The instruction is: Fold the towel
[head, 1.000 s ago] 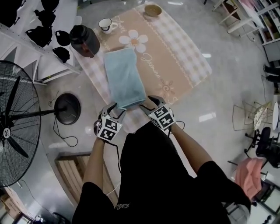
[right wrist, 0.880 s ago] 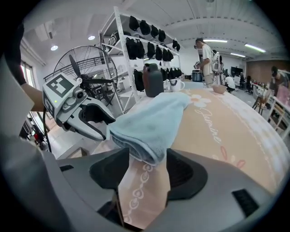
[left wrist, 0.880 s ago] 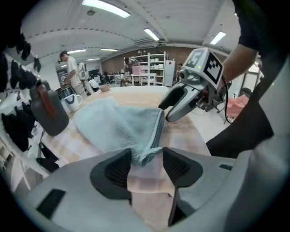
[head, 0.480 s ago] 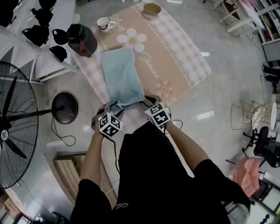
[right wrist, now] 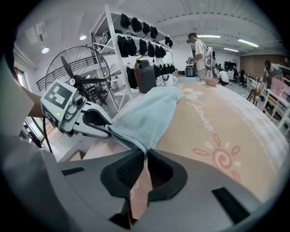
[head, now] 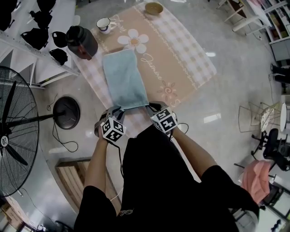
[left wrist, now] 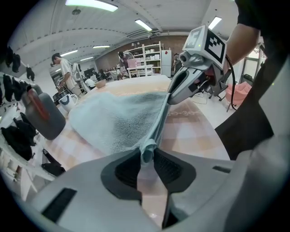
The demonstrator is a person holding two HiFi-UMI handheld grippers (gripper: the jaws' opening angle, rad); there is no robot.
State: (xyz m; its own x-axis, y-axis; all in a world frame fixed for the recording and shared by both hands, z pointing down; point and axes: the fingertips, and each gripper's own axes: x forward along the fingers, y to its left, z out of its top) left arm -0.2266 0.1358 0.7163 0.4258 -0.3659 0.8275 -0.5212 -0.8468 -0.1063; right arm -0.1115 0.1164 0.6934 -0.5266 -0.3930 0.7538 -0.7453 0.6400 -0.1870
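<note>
Jaws of the left gripper (left wrist: pixel 146 158) and the right gripper (right wrist: pixel 146 158) had just been closing and were clamped on the two near corners of a light blue terry towel (head: pixel 124 79), one each. It lay lengthwise on a beige flowered tablecloth (head: pixel 181 54), its near end at the table's near edge.

Open workshop hall; shelving rack (head: pixel 61 11), floor fan (head: pixel 16 127).

Bright, even light comes from ceiling strip lights (left wrist: pixel 91 4). White glare patches sit on the glossy floor (head: pixel 235 90) in the head view. Both gripper views bend strongly toward dark, vignetted corners; the towel (left wrist: pixel 115 120) looks sharp.
</note>
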